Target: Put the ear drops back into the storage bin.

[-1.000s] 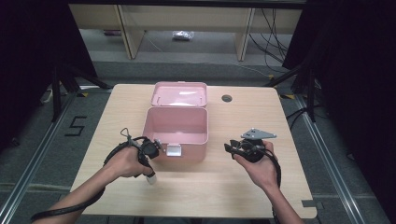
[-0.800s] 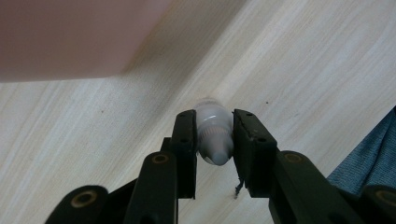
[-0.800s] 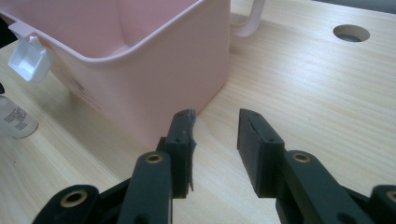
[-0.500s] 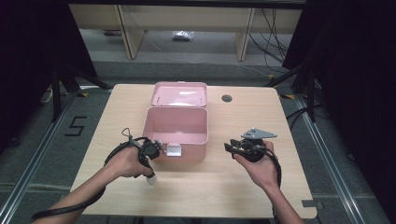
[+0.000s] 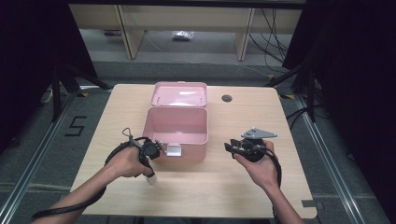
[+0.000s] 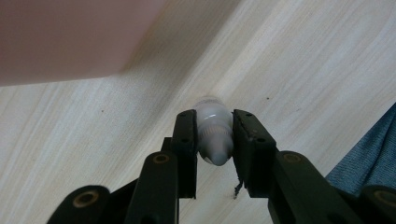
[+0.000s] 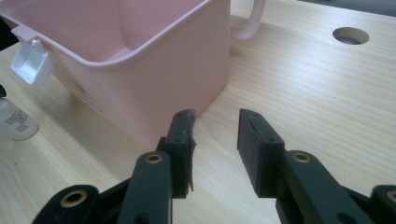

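L gripper clamped on small bottle beside open pink box; R gripper idle.

High view: L gripper (image 5: 156, 148) sat at the pink box (image 5: 176, 125) front, bottle (image 5: 150, 176) low by the table (image 5: 219, 186), likely for lifting in. L gripper view: jaws, just closing, pinched the bottle (image 6: 213, 131) cap end. R gripper view: R gripper (image 7: 215, 140) jaws apart, empty, near box (image 7: 140, 60) corner, prob. waiting clear.

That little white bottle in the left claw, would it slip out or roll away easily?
The bottle looks smooth and rounded, so it may slip between the left gripper's jaws, which have just been closing around it. Laid on the table, its round body would probably roll. It seems small and light.
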Action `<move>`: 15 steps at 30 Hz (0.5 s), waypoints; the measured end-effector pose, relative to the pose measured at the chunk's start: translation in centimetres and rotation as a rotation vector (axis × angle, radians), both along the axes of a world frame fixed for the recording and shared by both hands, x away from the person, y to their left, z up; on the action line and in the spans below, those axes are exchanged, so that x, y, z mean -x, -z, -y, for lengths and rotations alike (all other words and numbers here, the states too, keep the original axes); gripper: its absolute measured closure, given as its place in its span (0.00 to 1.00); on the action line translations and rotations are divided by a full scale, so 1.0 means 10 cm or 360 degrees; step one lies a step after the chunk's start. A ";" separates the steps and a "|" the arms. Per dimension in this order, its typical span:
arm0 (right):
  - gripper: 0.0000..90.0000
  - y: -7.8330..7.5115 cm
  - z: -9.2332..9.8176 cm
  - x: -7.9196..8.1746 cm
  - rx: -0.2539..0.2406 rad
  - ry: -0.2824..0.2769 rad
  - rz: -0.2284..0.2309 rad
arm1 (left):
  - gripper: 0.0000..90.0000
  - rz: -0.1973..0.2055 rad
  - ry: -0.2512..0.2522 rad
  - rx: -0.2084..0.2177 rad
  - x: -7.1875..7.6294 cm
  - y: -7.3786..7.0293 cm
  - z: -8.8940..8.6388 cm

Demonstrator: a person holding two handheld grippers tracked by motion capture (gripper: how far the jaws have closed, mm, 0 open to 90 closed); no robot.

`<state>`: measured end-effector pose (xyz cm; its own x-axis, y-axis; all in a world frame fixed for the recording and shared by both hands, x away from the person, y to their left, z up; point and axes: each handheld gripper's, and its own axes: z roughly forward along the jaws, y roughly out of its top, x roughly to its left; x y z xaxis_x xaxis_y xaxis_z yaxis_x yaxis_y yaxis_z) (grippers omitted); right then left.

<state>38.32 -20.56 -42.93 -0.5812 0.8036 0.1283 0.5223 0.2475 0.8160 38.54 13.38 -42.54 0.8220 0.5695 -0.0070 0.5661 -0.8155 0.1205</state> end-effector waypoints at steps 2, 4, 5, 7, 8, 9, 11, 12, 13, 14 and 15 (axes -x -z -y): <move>0.74 -0.01 0.02 -0.01 0.0028 -0.0025 0.0012 | 0.79 0.0002 -0.0003 -0.0002 0.00 0.00 0.00; 0.74 -0.01 0.03 -0.01 0.0048 -0.0012 0.0027 | 0.79 0.0000 0.0004 -0.0011 0.00 0.00 0.00; 0.74 -0.01 0.03 -0.01 0.0046 -0.0011 0.0034 | 0.79 -0.0001 0.0009 -0.0013 0.00 -0.01 0.00; 0.74 0.00 0.03 -0.01 0.0038 -0.0003 0.0034 | 0.79 0.0003 0.0010 -0.0016 0.00 -0.02 0.00; 0.74 0.00 0.02 -0.01 0.0022 -0.0004 0.0023 | 0.79 0.0015 0.0017 -0.0011 0.00 -0.02 -0.01; 0.74 0.00 0.02 -0.01 0.0021 -0.0003 0.0023 | 0.79 0.0019 0.0023 -0.0011 0.00 -0.03 -0.01; 0.74 -0.01 0.03 -0.01 0.0044 -0.0013 0.0013 | 0.79 0.0011 0.0026 -0.0015 0.00 -0.05 -0.01; 0.74 -0.02 0.03 -0.02 0.0043 -0.0016 0.0017 | 0.79 0.0017 0.0023 -0.0007 0.01 -0.06 0.00; 0.74 -0.02 0.03 -0.02 0.0046 -0.0014 0.0022 | 0.79 0.0019 0.0026 -0.0006 0.01 -0.06 0.00; 0.74 -0.02 0.03 -0.02 0.0043 -0.0013 0.0017 | 0.79 0.0009 0.0031 -0.0017 0.01 -0.08 0.00; 0.74 -0.02 0.03 -0.02 0.0040 -0.0019 0.0015 | 0.79 0.0009 0.0036 -0.0016 0.00 -0.09 0.00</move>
<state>38.48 -20.85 -42.77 -0.5916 0.7996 0.1028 0.5117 0.2739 0.8143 38.49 13.38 -41.64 0.8346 0.5509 0.0032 0.5469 -0.8292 0.1154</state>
